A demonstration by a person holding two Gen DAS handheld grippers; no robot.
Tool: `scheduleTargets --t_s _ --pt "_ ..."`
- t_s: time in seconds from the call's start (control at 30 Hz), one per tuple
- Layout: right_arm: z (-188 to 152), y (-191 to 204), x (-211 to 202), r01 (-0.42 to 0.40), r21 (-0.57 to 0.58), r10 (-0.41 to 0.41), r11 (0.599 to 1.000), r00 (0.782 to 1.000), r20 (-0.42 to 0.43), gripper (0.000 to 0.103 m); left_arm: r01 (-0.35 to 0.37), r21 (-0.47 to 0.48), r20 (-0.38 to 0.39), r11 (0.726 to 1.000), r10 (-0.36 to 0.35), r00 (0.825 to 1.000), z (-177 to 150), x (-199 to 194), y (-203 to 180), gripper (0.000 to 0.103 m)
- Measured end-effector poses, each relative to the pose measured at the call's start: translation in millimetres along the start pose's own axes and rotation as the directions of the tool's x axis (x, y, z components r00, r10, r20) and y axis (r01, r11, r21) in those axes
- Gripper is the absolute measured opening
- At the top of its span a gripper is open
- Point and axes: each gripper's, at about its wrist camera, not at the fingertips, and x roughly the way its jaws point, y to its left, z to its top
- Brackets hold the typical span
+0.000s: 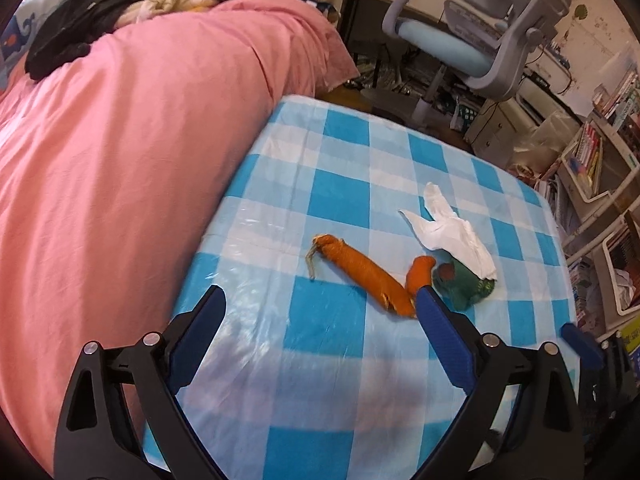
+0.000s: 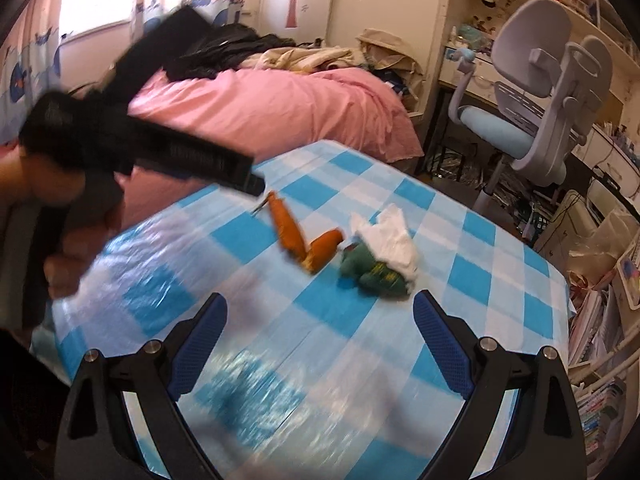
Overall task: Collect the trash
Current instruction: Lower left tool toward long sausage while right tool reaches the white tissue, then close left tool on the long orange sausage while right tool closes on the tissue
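Note:
Trash lies on the blue-and-white checked tablecloth (image 1: pixel 340 200): a long orange wrapper (image 1: pixel 368 276) with a twisted end, a shorter orange piece (image 1: pixel 420 272), a crumpled green wrapper (image 1: pixel 464 284) and a white tissue (image 1: pixel 452 236) lying over it. My left gripper (image 1: pixel 320 300) hovers open just short of the long orange wrapper, its right finger beside the short piece. My right gripper (image 2: pixel 320 306) is open and empty, nearer the table's front, with the green wrapper (image 2: pixel 372 272), white tissue (image 2: pixel 390 240) and orange pieces (image 2: pixel 286 228) ahead of it.
A bed with a pink cover (image 1: pixel 120 140) runs along the table's left side, with dark clothes (image 1: pixel 80 24) piled on it. A grey-and-blue desk chair (image 1: pixel 480 40) stands beyond the far edge. Shelves of books (image 1: pixel 592 160) line the right. A hand (image 2: pixel 72 248) holds the left gripper (image 2: pixel 252 182).

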Motion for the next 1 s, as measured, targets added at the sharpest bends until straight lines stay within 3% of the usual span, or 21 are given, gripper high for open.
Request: scheduleTargets --t_s 0.27,0.43,1.0 --pt "16.1 -29.9 36.1 0.029 0.043 -0.029 0.999 1.000 -0.007 0.082 -0.028 0.023 -0.049 0.999 0.029 0.998 16.4 35.4 -7.9 0.087" --pt "21.8 -48.3 52.1 0.037 0.101 -0.035 0.994 0.999 -0.014 0.079 -0.016 0.009 -0.081 1.000 0.017 0.997 21.4 49.1 -4.4 0.079" --pt "31.9 -71.4 81.4 0.008 0.199 -0.003 0.980 1.000 -0.028 0.076 -0.011 0.080 -0.084 0.997 0.018 0.996 19.9 56.2 -23.7 0.078"
